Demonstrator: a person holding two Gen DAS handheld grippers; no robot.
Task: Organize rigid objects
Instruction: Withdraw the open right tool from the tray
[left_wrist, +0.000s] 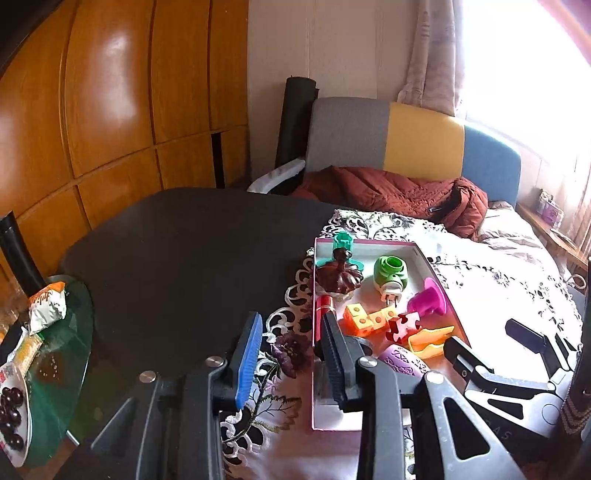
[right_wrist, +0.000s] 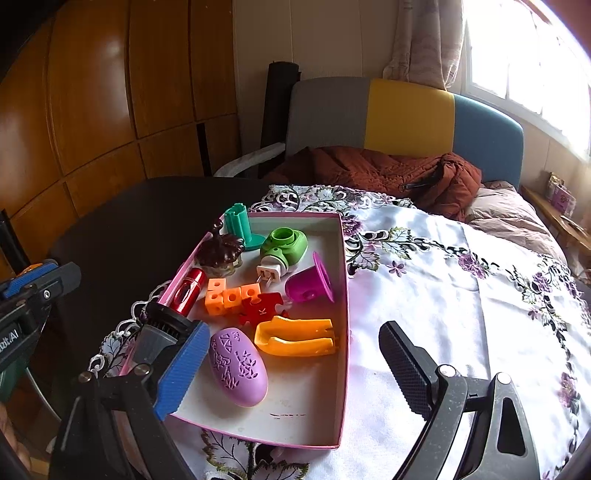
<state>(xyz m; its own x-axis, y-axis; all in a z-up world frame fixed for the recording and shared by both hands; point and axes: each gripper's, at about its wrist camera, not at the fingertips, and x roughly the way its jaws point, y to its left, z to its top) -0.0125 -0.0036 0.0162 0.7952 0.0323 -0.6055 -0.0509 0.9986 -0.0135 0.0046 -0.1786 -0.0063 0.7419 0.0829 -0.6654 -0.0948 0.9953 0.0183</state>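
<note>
- Far left, a glass side table (left_wrist: 70, 354) carries a snack bag (left_wrist: 47, 303) and a plate of dark round sweets (left_wrist: 13, 410).
- My left gripper (left_wrist: 291, 363) hangs over the near left edge of the pink box (right_wrist: 341, 332). Its jaws stand part open with nothing between them, the blue pad over the lace cloth (right_wrist: 461, 288) and the black one just inside the box wall.
- Along the left wall of the box lies a red tube (right_wrist: 189, 290), with a dark brown lidded dish (right_wrist: 218, 253) behind it and a teal stand (right_wrist: 240, 223) at the far corner.
- In the middle sit orange cubes (right_wrist: 231, 295), touching a red puzzle piece (right_wrist: 263, 306), and behind them a green plug-in device (right_wrist: 282, 251).
- Nearer me, a purple egg-shaped case (right_wrist: 238, 367) lies just beside an orange clip (right_wrist: 295, 338).
- A magenta cup (right_wrist: 312, 284) lies on its side by the right wall.
- My right gripper (right_wrist: 291, 363) is wide open and holds nothing: the blue pad over the box's near left part, beside the purple case, the black pad out over the cloth to the right of the box.
</note>
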